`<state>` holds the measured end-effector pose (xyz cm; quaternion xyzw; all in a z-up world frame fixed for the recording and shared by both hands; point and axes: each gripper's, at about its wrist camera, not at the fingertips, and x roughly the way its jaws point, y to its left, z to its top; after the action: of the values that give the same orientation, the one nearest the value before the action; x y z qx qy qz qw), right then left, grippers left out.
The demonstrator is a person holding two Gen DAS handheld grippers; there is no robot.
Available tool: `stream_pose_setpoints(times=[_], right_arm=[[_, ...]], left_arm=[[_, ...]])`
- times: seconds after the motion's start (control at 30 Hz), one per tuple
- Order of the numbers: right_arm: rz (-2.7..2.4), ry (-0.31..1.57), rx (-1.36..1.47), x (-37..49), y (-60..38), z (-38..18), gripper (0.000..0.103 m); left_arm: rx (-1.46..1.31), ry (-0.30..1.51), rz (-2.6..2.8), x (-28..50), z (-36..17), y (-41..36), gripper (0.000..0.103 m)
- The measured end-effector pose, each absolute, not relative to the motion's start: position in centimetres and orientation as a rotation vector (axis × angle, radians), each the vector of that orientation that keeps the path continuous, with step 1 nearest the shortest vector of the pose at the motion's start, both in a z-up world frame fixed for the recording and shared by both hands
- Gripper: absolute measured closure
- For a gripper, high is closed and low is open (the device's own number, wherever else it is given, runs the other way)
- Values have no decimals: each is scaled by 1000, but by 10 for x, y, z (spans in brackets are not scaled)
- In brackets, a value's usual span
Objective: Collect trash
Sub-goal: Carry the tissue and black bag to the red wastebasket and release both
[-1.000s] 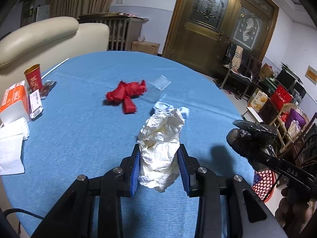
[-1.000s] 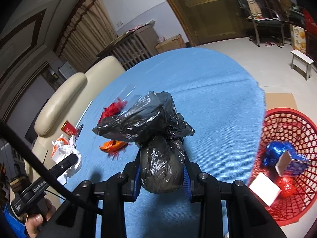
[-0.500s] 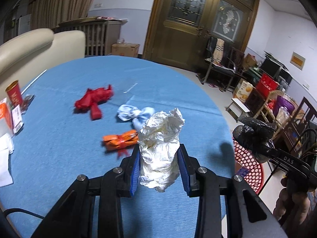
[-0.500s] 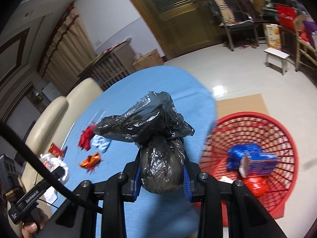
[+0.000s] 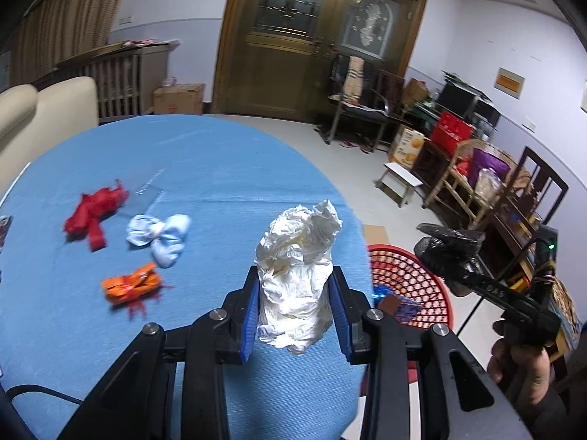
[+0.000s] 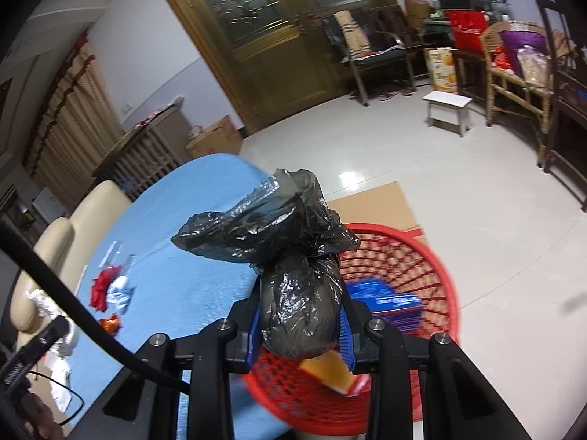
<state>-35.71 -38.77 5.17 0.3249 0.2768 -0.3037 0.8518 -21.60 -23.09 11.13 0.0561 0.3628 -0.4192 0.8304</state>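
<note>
Black bag (image 6: pixel 299 293) clamped in right fingers (image 6: pixel 346 333), "DAS" lettering; left fingers (image 5: pixel 249 315) clamp white paper wad (image 5: pixel 295 278)

both wrist cams fwd over table (image 5: pixel 220 168), shared red basket (image 6: pixel 433 256)

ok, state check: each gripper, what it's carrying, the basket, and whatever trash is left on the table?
left gripper: shut on white paper wad
right gripper: shut on black bag, above red basket
red basket: on floor, holds trash
red wrapper, blue wad, orange wrapper: on table
</note>
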Motion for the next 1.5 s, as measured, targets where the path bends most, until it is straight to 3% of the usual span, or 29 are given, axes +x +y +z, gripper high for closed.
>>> stream_pose_setpoints(times=[0.43, 0.47, 0.5, 0.53, 1.33, 1.43, 1.5], right_arm=[[-713, 652, 754, -380, -404, 16, 63], [-725, 666, 761, -378, -406, 14, 59], [-727, 674, 768, -379, -406, 11, 38], [-728, 678, 771, -379, -407, 10, 25], [-850, 511, 848, -433, -438, 38, 24], [-851, 506, 864, -439, -439, 37, 24], [-852, 506, 870, -441, -440, 37, 24]], left_arm=[[188, 771, -960, -236, 108, -268, 66], [191, 772, -960, -235, 108, -270, 66], [194, 773, -962, -236, 107, -271, 66], [196, 773, -962, -237, 107, -271, 66], [276, 798, -1162, -271, 109, -360, 66], [277, 810, -1153, -270, 106, -372, 57], [271, 830, -1139, -267, 102, -379, 38]])
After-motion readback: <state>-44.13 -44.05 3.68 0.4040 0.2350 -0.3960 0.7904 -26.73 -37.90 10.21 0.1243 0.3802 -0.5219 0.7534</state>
